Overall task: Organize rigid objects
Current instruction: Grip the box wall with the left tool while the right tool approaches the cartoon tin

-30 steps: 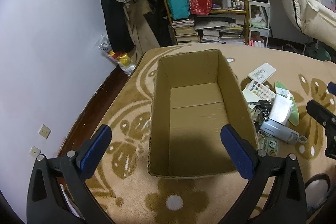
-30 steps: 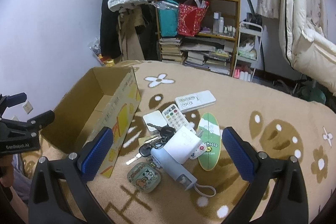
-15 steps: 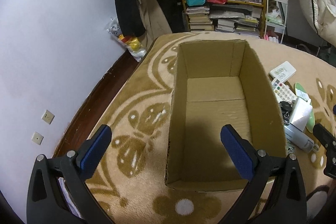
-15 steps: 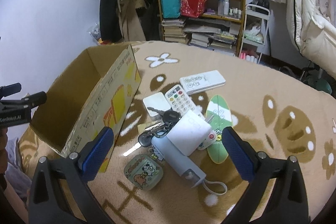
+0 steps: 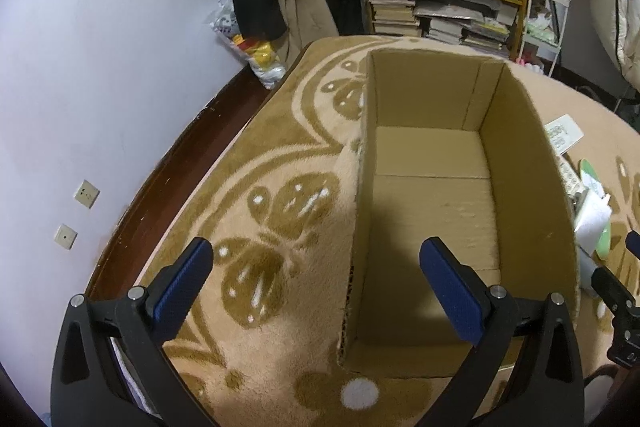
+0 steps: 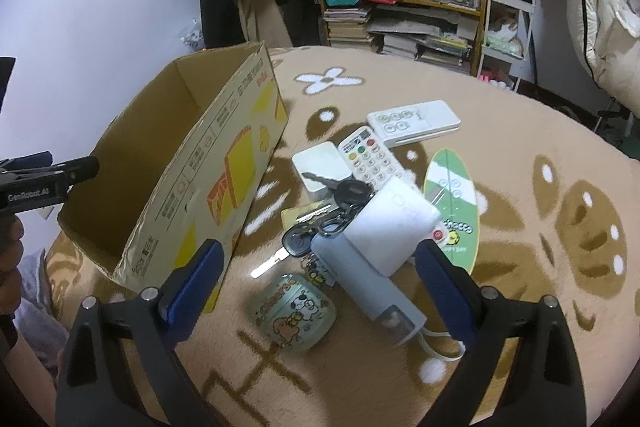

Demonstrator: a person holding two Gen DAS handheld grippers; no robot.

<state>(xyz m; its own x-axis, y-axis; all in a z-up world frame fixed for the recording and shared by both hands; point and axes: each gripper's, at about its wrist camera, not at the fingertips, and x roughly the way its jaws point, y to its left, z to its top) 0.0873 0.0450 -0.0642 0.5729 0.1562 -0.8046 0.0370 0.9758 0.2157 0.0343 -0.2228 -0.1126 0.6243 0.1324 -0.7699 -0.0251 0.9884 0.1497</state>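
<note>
Cardboard box (image 5: 432, 211) sits empty, both jaws wide open holding nothing; the heaped keys (image 6: 340, 203), lower centre, probably snag whatever's lifted.

Brown cardboard box (image 6: 224, 163) (yellow print outside) on tan flowered blanket (image 6: 520, 155).

Right gripper (image 6: 318, 281) spread over clutter pile beside cardboard box (image 6: 224, 163).
</note>
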